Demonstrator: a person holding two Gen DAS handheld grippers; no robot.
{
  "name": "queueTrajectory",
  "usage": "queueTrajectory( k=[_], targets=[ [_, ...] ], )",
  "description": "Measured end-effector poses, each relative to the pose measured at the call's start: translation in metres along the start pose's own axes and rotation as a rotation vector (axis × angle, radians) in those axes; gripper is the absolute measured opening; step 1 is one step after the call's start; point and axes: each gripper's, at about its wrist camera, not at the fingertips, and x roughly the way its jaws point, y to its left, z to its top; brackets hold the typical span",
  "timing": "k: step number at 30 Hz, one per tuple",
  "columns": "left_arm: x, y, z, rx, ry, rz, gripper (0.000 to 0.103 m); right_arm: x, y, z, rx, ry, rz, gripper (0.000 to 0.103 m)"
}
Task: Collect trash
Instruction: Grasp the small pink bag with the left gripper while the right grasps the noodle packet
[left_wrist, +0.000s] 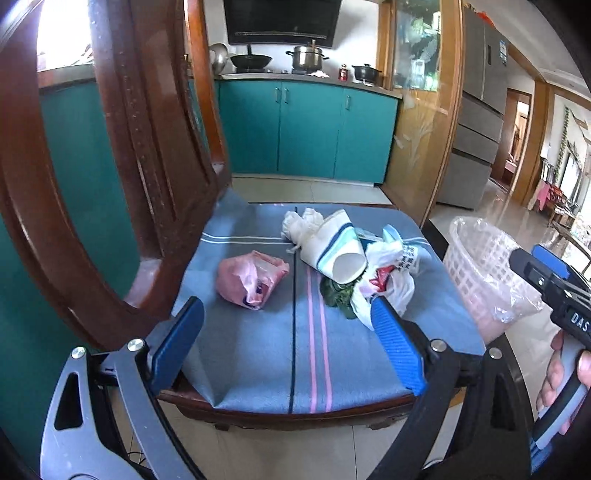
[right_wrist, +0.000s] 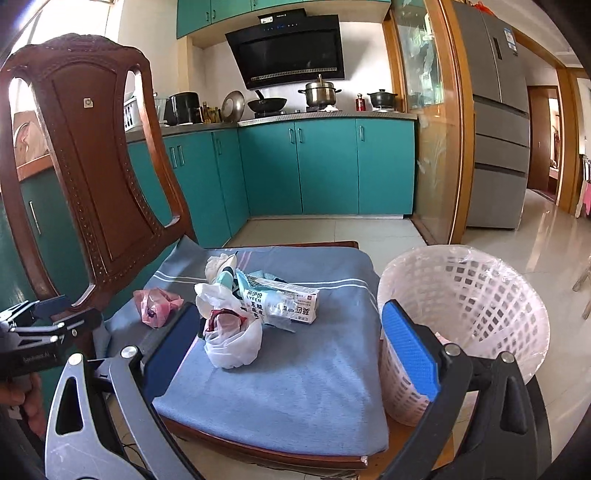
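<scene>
- Left gripper (left_wrist: 288, 339) and right gripper (right_wrist: 291, 354) hover over the chair cushion's (right_wrist: 314, 387) front edge; jaws of both spread, holding nothing
- White knotted bag (right_wrist: 232, 343) lies mid-cushion; probably light and soft; best pinched at its knot
- Pink bag (left_wrist: 251, 277) lies towards the chair-back edge; crumpled, slippery
- Paper cup (left_wrist: 332, 247) and snack wrapper (right_wrist: 291, 302) lie behind; flimsy
- Basket (right_wrist: 480, 295) stands beside the cushion's right edge

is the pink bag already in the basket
No, the pink bag lies on the blue cushion of the chair, left of the other trash, while the white basket stands beside the seat.
</scene>
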Motion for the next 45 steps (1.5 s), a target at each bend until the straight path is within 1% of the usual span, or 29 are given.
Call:
queueTrajectory(
  k=[9,16,28,31,37,41,45],
  targets=[
    [0.001,-0.009,0.001,0.011,0.007,-0.021,0.091,0.005,0.001,-0.006,-0.005,0.032,0.017,0.097],
    [0.005,-0.017,-0.002,0.03,0.019,-0.026,0.091,0.005,-0.003,-0.008,0.001,0.036,0.02,0.097],
    [0.01,-0.017,-0.003,0.024,0.027,-0.016,0.091,0.005,-0.003,-0.008,0.001,0.046,0.022,0.097],
    [0.015,-0.015,-0.002,0.028,0.029,-0.001,0.091,0.006,-0.003,-0.007,-0.001,0.052,0.024,0.097],
    [0.046,0.002,0.007,-0.002,0.069,0.063,0.091,0.019,-0.004,-0.004,0.009,0.07,0.03,0.097],
    [0.078,0.003,0.014,0.032,0.097,0.117,0.091,0.045,-0.003,0.001,0.013,0.099,0.042,0.097],
    [0.111,0.014,0.019,-0.003,0.146,0.135,0.09,0.074,-0.001,0.001,0.019,0.139,0.062,0.096]
  ],
)
